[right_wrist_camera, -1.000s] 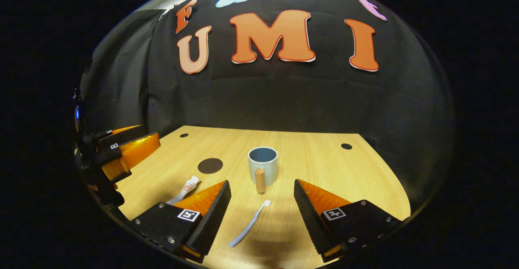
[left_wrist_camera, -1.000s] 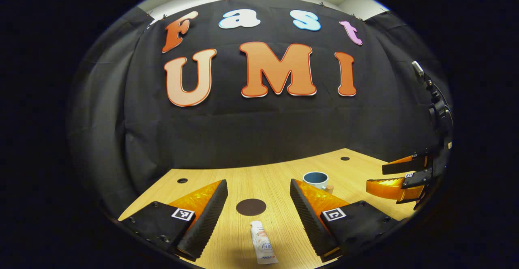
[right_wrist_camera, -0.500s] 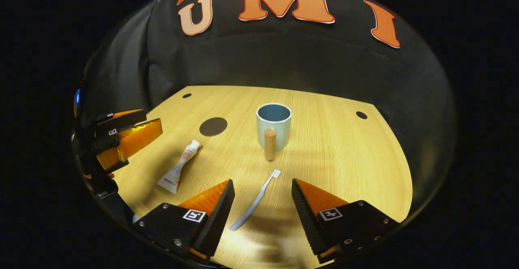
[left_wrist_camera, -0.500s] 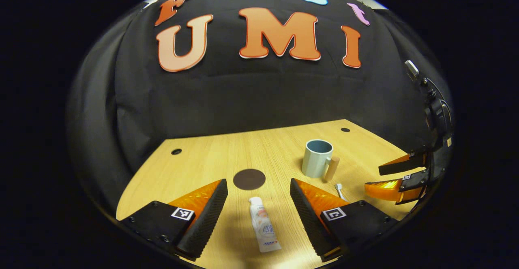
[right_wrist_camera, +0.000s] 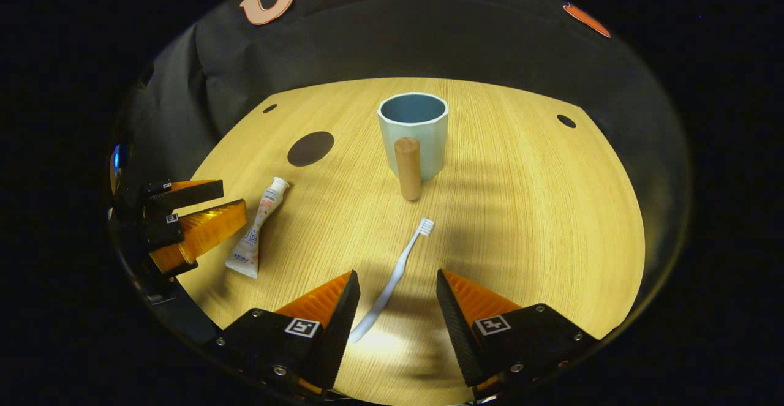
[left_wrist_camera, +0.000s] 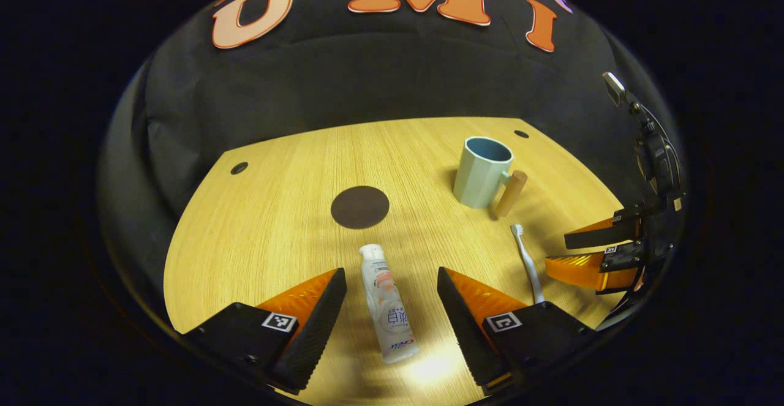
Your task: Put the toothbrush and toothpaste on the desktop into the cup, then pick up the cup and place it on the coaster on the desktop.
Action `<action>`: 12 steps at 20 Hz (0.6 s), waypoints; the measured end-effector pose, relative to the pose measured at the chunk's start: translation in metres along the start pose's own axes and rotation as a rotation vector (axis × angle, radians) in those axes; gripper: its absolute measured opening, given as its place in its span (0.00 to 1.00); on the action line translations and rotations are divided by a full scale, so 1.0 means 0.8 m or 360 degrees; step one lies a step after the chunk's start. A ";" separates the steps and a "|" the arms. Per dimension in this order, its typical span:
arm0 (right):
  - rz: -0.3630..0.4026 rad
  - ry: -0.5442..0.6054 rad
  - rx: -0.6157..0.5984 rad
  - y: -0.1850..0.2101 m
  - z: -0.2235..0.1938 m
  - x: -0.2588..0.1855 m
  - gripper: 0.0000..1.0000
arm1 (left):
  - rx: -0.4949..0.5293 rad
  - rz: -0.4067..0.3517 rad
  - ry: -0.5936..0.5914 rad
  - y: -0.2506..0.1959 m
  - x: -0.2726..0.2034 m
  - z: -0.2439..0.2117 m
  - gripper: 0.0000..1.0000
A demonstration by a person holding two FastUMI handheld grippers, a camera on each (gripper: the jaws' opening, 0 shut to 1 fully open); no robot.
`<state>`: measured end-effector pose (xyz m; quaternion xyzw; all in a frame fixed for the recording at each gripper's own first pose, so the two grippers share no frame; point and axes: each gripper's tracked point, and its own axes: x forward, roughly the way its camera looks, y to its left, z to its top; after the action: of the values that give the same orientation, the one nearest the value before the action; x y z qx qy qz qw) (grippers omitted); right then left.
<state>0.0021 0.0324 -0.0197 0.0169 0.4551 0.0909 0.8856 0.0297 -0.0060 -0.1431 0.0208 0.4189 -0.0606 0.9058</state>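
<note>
A white toothpaste tube [left_wrist_camera: 387,305] lies flat on the wooden desktop [left_wrist_camera: 282,210], straddled by my open left gripper [left_wrist_camera: 392,280] just above it. The tube [right_wrist_camera: 255,229] also lies at the left of the right gripper view, beside the left gripper [right_wrist_camera: 202,207]. A pale toothbrush [right_wrist_camera: 392,279] lies between the fingers of my open right gripper [right_wrist_camera: 397,283], head pointing away. The toothbrush [left_wrist_camera: 527,259] lies near the right gripper [left_wrist_camera: 569,253] in the left gripper view. A light blue cup [right_wrist_camera: 414,131] with a wooden handle [right_wrist_camera: 408,168] stands upright beyond. A dark round coaster [left_wrist_camera: 360,207] lies flat.
The desktop has small dark holes [right_wrist_camera: 566,121] near its back corners. The black cloth wall [left_wrist_camera: 367,69] closes off the far edge. The person's rig [left_wrist_camera: 655,155] holding the right gripper rises at the right of the left gripper view.
Both grippers have tilted down and dropped toward the desktop. The tube now sits between the left fingers and the toothbrush between the right ones. Both stay open.
</note>
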 end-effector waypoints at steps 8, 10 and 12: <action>0.0030 0.0186 0.0061 0.003 -0.013 0.031 0.63 | -0.0032 0.0078 0.0429 0.014 0.041 -0.041 0.65; 0.0001 0.0206 0.0058 -0.001 -0.013 0.036 0.64 | -0.0076 0.0094 0.0504 0.015 0.048 -0.052 0.60; -0.0002 0.0227 0.0062 -0.002 -0.016 0.041 0.64 | -0.0069 0.0109 0.0489 0.017 0.052 -0.041 0.46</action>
<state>0.0103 0.0356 -0.0535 0.0273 0.5188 0.0823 0.8505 0.0334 0.0068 -0.1962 0.0247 0.5527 -0.0166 0.8329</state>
